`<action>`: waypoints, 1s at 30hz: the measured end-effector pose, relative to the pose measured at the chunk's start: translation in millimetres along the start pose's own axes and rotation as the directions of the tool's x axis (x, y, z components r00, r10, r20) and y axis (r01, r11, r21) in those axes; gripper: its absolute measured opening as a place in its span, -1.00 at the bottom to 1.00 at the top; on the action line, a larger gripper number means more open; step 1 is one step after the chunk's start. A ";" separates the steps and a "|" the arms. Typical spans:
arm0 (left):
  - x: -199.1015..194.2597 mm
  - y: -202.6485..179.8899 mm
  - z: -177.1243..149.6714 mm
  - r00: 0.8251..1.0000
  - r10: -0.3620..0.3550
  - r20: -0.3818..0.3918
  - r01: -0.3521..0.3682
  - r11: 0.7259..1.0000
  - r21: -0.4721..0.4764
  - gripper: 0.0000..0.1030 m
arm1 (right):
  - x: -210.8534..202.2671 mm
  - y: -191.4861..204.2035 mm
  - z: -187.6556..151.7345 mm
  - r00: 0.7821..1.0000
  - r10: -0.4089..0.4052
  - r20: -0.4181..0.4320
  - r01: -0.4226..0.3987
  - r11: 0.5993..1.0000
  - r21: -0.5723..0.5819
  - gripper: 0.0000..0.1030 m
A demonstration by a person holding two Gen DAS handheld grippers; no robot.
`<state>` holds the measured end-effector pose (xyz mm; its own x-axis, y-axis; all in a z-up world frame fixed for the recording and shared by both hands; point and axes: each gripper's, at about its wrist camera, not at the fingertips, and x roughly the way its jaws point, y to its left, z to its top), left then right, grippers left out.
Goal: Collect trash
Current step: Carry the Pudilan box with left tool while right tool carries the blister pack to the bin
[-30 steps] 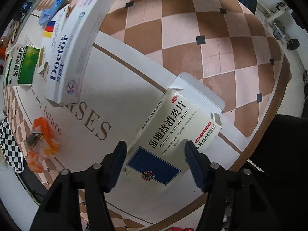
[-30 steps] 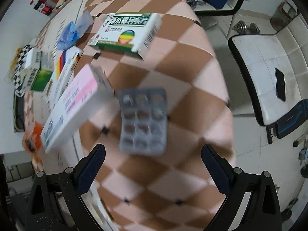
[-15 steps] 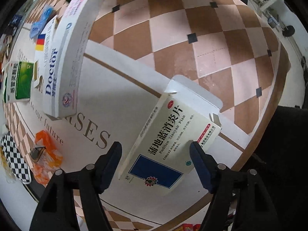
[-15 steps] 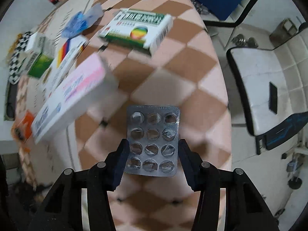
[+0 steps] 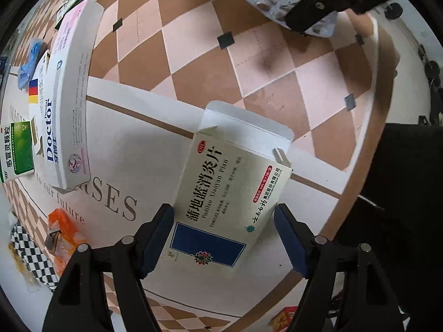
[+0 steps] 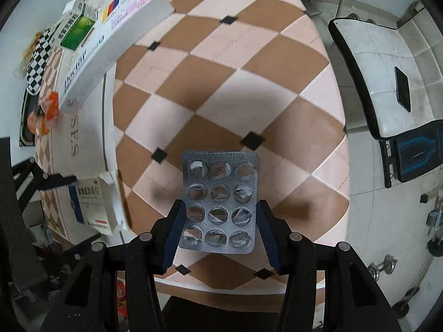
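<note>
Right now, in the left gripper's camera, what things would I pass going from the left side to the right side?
Green medicine box → long white Doctor toothpaste box → open white pill box with the blue rectangle → silver blister pack, at the top right.

My two grippers

Black angular arms, silver round screws (two per side), dark blue finger pads at five and seven o'clock.
</note>
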<state>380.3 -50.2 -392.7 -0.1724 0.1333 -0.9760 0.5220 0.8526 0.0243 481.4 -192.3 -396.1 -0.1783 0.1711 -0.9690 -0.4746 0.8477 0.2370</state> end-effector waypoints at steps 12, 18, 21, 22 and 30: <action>13.0 -17.6 13.8 0.996 0.090 0.014 -0.089 0.994 -0.063 0.46 | -5.3 8.8 -4.8 1.000 -0.014 0.018 0.015 0.999 -0.033 0.05; 7.5 -22.2 5.5 0.992 0.120 0.044 -0.112 0.982 -0.149 0.46 | -15.6 15.5 -7.2 0.999 -0.020 0.042 0.022 0.999 -0.049 0.05; -1.4 -25.2 -0.6 0.987 0.146 0.066 -0.129 0.970 -0.208 0.46 | -22.1 19.6 -10.1 0.995 -0.037 0.095 0.044 0.997 -0.066 0.05; -6.1 -27.6 -2.7 0.985 0.155 0.078 -0.133 0.962 -0.237 0.46 | -24.9 20.4 -11.3 0.992 -0.042 0.120 0.051 0.996 -0.077 0.05; -44.9 -38.4 -45.7 0.966 0.203 0.158 -0.128 0.911 -0.392 0.46 | -41.6 35.9 -34.3 0.983 -0.028 0.182 0.047 0.994 -0.102 0.05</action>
<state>329.9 -65.8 -339.9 0.0716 0.2222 -0.9724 0.1704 0.9578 0.2315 442.2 -186.2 -344.9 -0.0048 0.2360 -0.9717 -0.5680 0.7991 0.1969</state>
